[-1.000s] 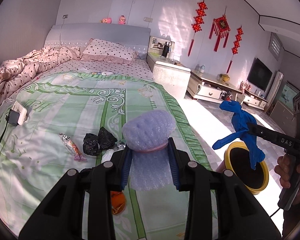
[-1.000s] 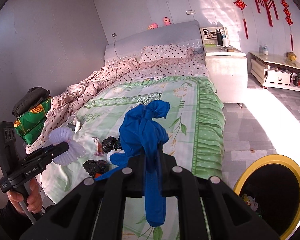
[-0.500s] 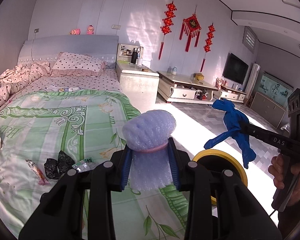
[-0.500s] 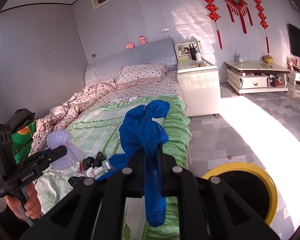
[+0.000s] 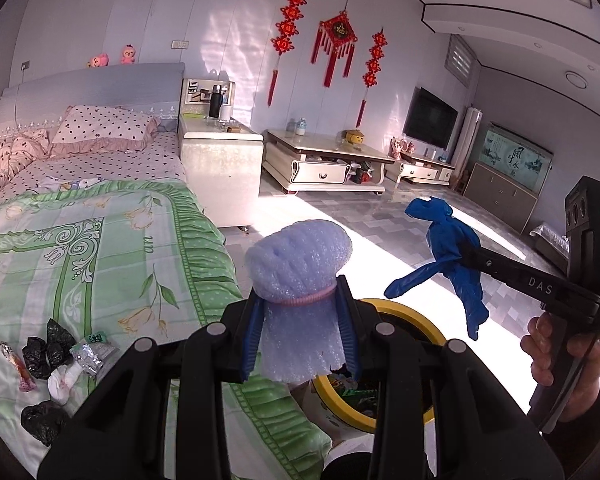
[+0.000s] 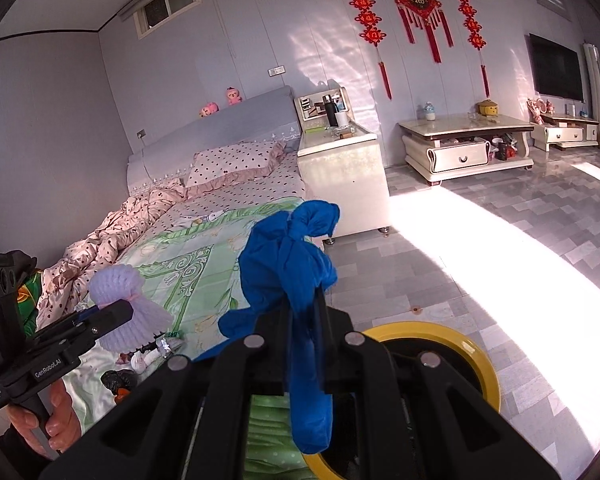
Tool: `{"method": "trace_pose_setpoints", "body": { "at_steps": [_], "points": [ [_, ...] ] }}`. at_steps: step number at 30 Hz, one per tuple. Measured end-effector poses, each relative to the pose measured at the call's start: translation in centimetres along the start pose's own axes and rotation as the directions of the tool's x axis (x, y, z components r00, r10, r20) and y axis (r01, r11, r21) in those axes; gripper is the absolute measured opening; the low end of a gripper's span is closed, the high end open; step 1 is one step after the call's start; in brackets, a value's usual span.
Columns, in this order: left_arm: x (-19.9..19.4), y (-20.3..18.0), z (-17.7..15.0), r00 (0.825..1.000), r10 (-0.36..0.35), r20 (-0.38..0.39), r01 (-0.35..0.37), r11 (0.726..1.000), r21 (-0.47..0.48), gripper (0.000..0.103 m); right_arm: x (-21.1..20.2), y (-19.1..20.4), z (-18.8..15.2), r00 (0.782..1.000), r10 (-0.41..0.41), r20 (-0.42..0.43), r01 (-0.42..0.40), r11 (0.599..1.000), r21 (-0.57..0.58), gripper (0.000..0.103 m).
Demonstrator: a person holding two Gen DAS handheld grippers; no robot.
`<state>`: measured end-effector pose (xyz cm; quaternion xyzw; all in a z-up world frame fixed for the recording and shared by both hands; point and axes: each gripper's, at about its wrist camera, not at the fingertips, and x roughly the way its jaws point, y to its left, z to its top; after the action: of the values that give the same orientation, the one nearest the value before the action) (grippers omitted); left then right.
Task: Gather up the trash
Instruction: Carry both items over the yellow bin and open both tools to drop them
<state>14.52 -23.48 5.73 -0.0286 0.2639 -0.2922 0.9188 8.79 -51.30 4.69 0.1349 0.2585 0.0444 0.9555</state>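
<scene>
My left gripper (image 5: pixel 300 300) is shut on a pale lilac foam wrap (image 5: pixel 300 264) bound by a pink band, held above the near rim of the yellow-rimmed trash bin (image 5: pixel 424 322). The foam wrap (image 6: pixel 120 304) and left gripper (image 6: pixel 122 312) also show at the left of the right wrist view. My right gripper (image 6: pixel 304 300) is shut on a knotted blue glove (image 6: pixel 288 264), hanging over the bin (image 6: pixel 480 360). That blue glove (image 5: pixel 448 240) dangles at the right in the left wrist view. Black bags (image 5: pixel 44 352), a wrapper (image 5: pixel 92 350) and tissue (image 5: pixel 62 380) lie on the green bedspread (image 5: pixel 80 240).
The bed edge runs just left of the bin. A white nightstand (image 5: pixel 220 160) stands by the bed head, a low TV cabinet (image 5: pixel 324 164) along the far wall. Sunlit tiled floor (image 6: pixel 480 248) lies open beyond the bin. A hand (image 5: pixel 564 360) holds the right gripper's handle.
Both grippers swung right, away from the bed and toward the bin, keeping hold of foam wrap and glove. The bin has come under the fingers in both views.
</scene>
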Motion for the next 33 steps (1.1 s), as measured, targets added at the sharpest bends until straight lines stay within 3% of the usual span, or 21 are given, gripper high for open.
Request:
{"method": "trace_pose_setpoints", "body": {
  "at_steps": [19,24,33],
  "points": [
    [11.0,-5.1,-3.3,0.982,-0.105,-0.156,0.107,0.994,0.005,0.033,3.0,-7.9,-3.4,0.99,-0.102,-0.097,0.115,0.984,0.133,0.008],
    [13.3,-5.9,-5.0,0.972,-0.12,-0.204,0.123,0.992,-0.002,0.033,4.2,-9.6,-4.5,0.976,-0.165,-0.145,0.186,0.971,0.149,0.009],
    [16.2,-7.3,-7.2,0.951,-0.144,-0.272,0.15,0.989,0.003,0.034,5.5,-11.8,-6.0,0.961,-0.18,-0.208,0.222,0.955,0.197,0.01]
  ]
}}
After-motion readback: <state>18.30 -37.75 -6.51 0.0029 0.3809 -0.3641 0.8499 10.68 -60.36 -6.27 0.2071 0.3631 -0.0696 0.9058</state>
